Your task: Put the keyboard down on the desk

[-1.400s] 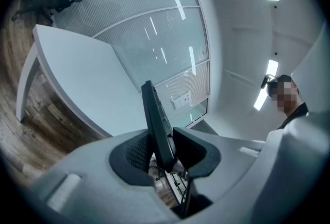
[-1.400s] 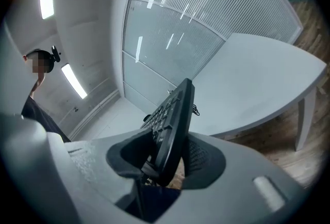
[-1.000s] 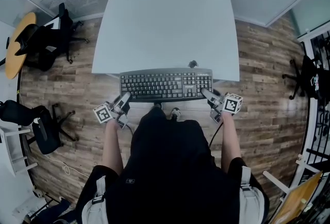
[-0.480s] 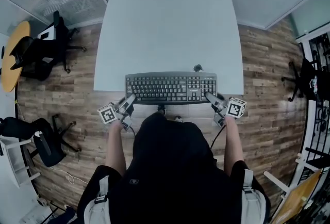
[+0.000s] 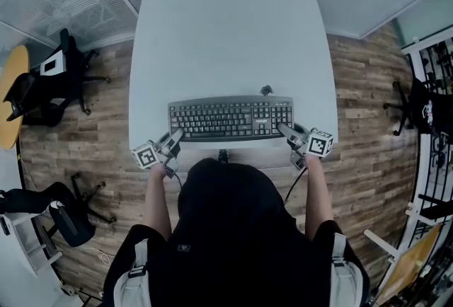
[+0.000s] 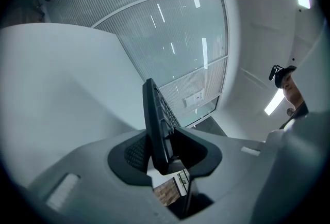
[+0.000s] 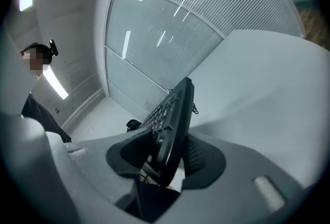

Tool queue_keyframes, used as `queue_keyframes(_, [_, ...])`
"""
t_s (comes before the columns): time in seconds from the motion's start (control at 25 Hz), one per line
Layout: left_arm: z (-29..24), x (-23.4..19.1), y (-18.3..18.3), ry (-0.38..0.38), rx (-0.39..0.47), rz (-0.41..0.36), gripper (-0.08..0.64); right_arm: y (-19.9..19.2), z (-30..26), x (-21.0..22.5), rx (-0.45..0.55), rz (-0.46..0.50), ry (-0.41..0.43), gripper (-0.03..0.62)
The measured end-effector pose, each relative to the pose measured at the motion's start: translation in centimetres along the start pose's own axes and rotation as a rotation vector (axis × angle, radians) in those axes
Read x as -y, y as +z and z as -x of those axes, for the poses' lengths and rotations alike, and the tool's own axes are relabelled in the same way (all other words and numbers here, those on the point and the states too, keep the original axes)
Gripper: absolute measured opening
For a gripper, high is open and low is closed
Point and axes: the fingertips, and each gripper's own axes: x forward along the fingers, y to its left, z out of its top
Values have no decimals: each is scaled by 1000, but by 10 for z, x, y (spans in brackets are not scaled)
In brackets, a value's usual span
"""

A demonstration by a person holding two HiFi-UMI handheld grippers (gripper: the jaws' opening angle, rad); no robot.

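**Head view: keyboard held at both ends over the desk's near edge**

Head view looks steeply down on a black keyboard (image 5: pixel 230 118) lying crosswise over the near part of a pale desk (image 5: pixel 226 37), keys up, its long side parallel to the desk's front edge. A dark cable (image 5: pixel 266 90) sticks out from its far edge towards the right end. Whether its underside rests on the desk top or hangs just above it cannot be told.

The left gripper (image 5: pixel 173 137) has the keyboard's left end between its jaws. In the left gripper view the end sits edge-on between the two pads, which both meet it. These jaws have just been opening a little, yet they grip the keyboard.

The right gripper (image 5: pixel 284 131) is clamped on the right end. In the right gripper view the keyboard's edge runs between the pads, pressed from both sides.

Each gripper's marker cube sits just off the desk's front edge. Wooden floor (image 5: pixel 368 86) surrounds the desk, and black office chairs (image 5: pixel 49 83) stand well apart on the left.
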Motion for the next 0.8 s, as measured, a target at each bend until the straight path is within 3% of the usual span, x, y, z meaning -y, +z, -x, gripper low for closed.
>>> queue_keyframes(0.32, [-32,-40,48,7,-16,57,124,38,-59,27,-16,-30,-9,161])
queue_keyframes(0.52, [-44,-62,72,38,-24,29,126,54,-83,40,-10,-36,-10,163])
queue_keyframes(0.8, [-48,-81,58,78,-67,89,127,36,-87,63,-33,-92,-36,163])
